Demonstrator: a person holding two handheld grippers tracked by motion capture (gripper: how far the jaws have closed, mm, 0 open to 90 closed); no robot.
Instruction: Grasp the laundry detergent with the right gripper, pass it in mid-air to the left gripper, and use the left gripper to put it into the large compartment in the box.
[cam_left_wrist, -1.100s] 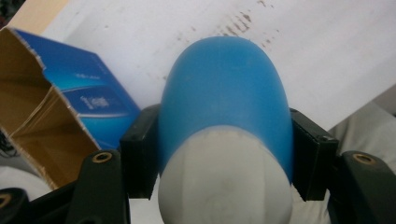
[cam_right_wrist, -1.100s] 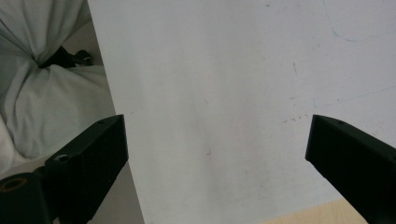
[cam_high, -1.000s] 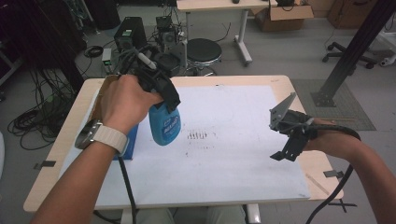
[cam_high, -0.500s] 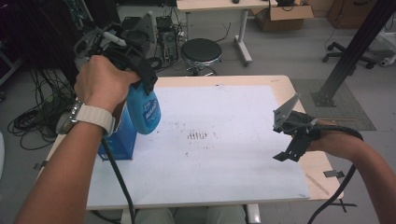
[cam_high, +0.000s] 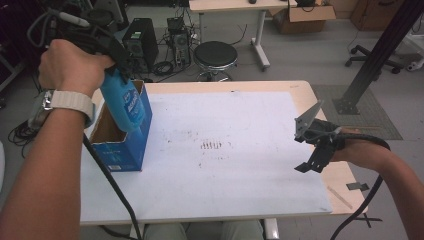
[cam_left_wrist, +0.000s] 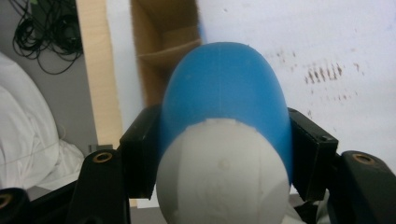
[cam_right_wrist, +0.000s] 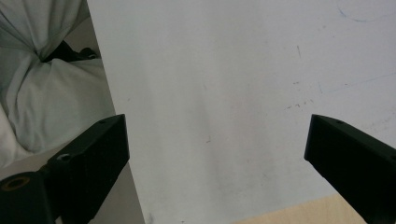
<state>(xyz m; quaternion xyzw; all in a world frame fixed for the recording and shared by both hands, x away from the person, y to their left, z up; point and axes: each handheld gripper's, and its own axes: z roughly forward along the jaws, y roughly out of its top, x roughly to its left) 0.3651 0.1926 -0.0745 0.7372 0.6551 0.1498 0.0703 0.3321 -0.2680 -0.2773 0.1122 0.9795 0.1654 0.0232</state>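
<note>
My left gripper (cam_high: 107, 60) is shut on a blue bottle (cam_high: 124, 105) and holds it over the open top of a blue cardboard box (cam_high: 122, 150) at the table's left edge. In the left gripper view the bottle (cam_left_wrist: 224, 93) has a blue body and a white end, pinched between both jaws, with the box's brown inside (cam_left_wrist: 163, 51) behind it. My right gripper (cam_high: 315, 145) hovers open over the right side of the white sheet (cam_high: 225, 125), its jaws wide apart with nothing between them (cam_right_wrist: 215, 154).
Dark smudges (cam_high: 212, 146) mark the middle of the white sheet. A stool (cam_high: 215, 56), computer towers (cam_high: 140, 37) and cables stand beyond the table's far edge. A dark metal post (cam_high: 375, 55) rises at the right. Tape strips (cam_high: 357, 186) lie at the near right corner.
My left gripper has carried the blue bottle left and up, from the table's middle-left to above the open box. The right gripper has barely moved.
</note>
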